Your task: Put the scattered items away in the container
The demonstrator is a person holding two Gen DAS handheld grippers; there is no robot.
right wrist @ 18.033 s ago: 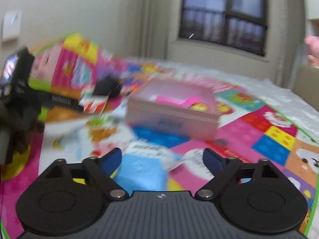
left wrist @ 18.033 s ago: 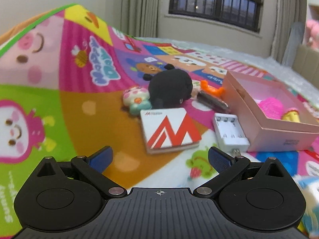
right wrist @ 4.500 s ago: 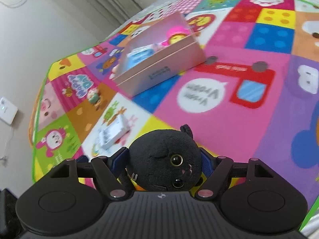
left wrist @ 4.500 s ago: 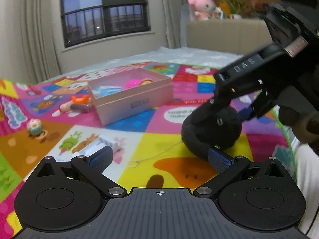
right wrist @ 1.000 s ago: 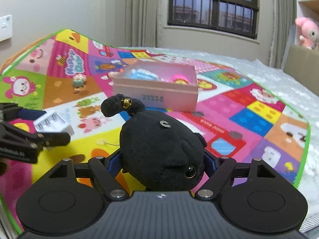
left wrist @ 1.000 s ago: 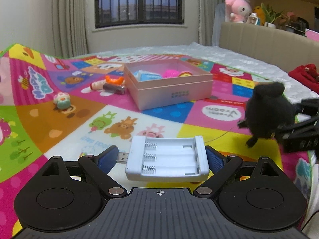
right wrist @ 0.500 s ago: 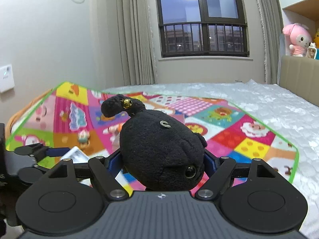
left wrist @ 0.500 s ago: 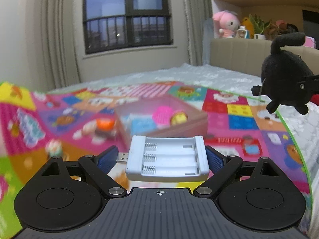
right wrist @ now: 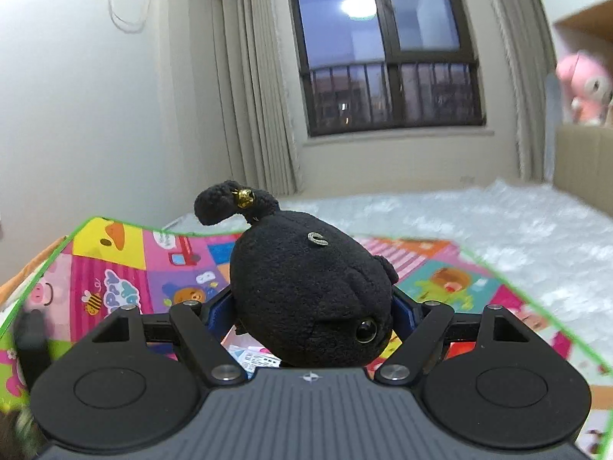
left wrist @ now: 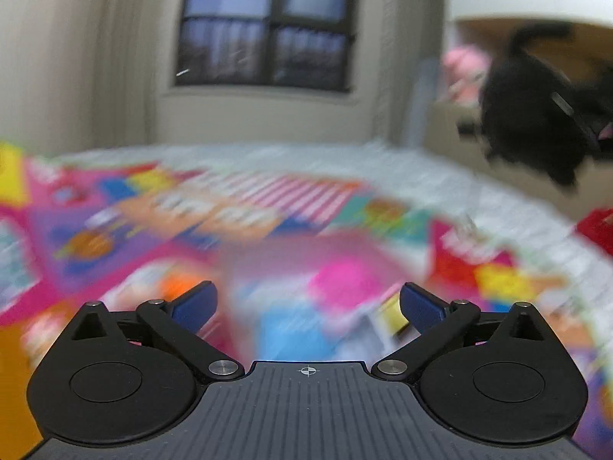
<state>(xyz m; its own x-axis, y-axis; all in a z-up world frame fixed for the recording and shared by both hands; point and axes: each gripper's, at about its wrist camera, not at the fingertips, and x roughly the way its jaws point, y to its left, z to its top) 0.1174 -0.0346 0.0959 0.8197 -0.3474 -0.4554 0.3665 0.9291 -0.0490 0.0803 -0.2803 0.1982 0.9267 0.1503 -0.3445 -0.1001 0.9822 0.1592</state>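
The left wrist view is badly blurred. My left gripper [left wrist: 306,303] is open and its jaws are still opening, with nothing between them. It hangs over the pink box [left wrist: 268,264], which holds a pink item [left wrist: 345,280] and a blue packet [left wrist: 291,326]. A pale blurred shape [left wrist: 373,331] lies low by the right finger; I cannot tell whether it is the white battery charger. My right gripper [right wrist: 312,306] is shut on the black plush cat [right wrist: 306,291], held high over the colourful play mat [right wrist: 115,268]. The black plush cat [left wrist: 532,115] also shows at upper right in the left wrist view.
The mat lies on a white bed cover [right wrist: 498,222]. Behind are a dark window [right wrist: 387,57], curtains [right wrist: 253,96] and a pink plush toy [right wrist: 582,84] on a ledge. A red cloth [left wrist: 597,230] lies at the right edge.
The white battery charger has left my left gripper, whose jaws have widened. Both hands have moved forward over the box, the right one rising with the plush cat.
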